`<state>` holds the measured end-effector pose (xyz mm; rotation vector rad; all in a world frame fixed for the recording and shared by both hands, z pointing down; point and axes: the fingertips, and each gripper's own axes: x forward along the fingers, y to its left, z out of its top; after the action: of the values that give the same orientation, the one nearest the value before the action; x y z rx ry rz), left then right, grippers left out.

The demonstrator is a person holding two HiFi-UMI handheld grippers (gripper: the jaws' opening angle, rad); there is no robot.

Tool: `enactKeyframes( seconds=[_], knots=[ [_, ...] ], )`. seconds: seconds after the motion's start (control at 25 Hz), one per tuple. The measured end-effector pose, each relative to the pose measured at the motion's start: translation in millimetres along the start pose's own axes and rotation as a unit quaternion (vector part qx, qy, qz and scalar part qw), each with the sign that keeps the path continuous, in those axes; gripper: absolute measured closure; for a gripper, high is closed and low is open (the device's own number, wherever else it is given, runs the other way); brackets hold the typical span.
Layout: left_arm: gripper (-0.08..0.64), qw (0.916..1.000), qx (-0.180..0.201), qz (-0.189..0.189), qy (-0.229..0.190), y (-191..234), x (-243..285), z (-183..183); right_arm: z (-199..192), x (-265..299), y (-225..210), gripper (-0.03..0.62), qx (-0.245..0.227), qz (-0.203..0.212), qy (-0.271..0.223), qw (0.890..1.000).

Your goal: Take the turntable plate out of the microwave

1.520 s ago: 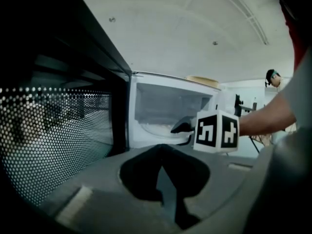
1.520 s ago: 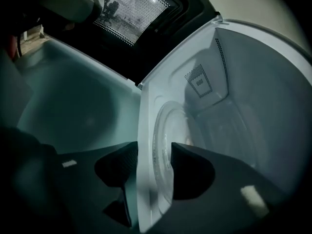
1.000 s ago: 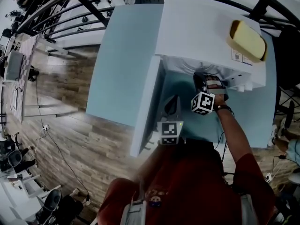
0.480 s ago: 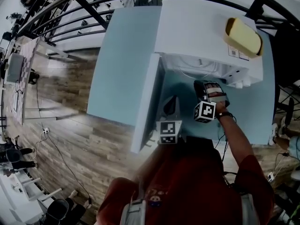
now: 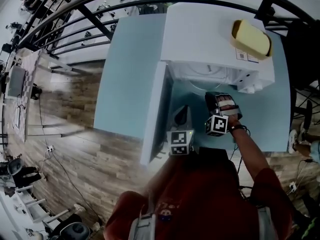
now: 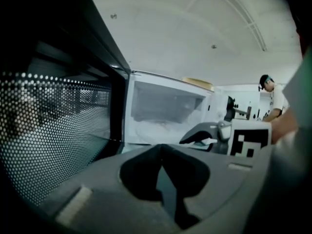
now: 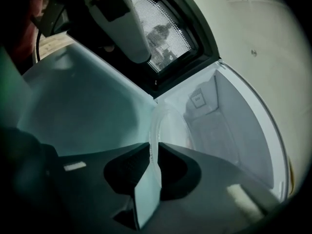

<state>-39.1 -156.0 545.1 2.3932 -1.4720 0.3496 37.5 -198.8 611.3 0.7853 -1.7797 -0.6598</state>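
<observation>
Two hand-held grippers noted. Right hand-held gripper pinches the turntable plate by its rim, jaws just eased slightly wider, plate partly out of the microwave. Left hand-held gripper closed, empty. I'd firm the pinch, then draw level (glass slips).

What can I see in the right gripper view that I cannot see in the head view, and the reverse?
Only the right gripper view: the right gripper with its jaws on the rim of the clear turntable plate, just eased slightly open, and the inner walls of the microwave. Only the head view: the yellow block on the microwave's top, and the person's arm. Both: the open door, the blue table, the left gripper.
</observation>
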Motion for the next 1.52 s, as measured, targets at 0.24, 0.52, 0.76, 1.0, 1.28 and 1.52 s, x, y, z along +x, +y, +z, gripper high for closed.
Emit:
enactKeyframes(
  seconds=[0.24, 0.52, 0.76, 1.0, 1.28, 1.52],
  knots=[
    [0.561, 1.0, 0.0, 0.001, 0.005, -1, 0, -5, -6, 5, 6, 0.461, 0.021, 0.007, 0.005, 1.0],
    [0.56, 1.0, 0.0, 0.001, 0.005, 1, 0, -7, -13, -2, 1, 0.376, 0.05, -0.007, 0.009, 0.999],
    [0.56, 1.0, 0.002, -0.006, 0.006, -3, 7, -4, -22, -20, -2, 0.371, 0.092, -0.016, 0.012, 0.996],
    [0.56, 0.9996, 0.025, -0.01, 0.005, -9, 14, 1, -38, -44, -3, 0.371, 0.231, -0.013, 0.001, 0.973],
    [0.56, 0.9991, 0.04, -0.013, 0.004, -12, 20, 5, -52, -87, -33, 0.373, 0.46, -0.06, -0.054, 0.884],
    [0.56, 0.9984, 0.056, -0.012, -0.002, -14, 21, 9, -77, -114, -47, 0.373, 0.547, -0.125, -0.071, 0.824]
  ],
)
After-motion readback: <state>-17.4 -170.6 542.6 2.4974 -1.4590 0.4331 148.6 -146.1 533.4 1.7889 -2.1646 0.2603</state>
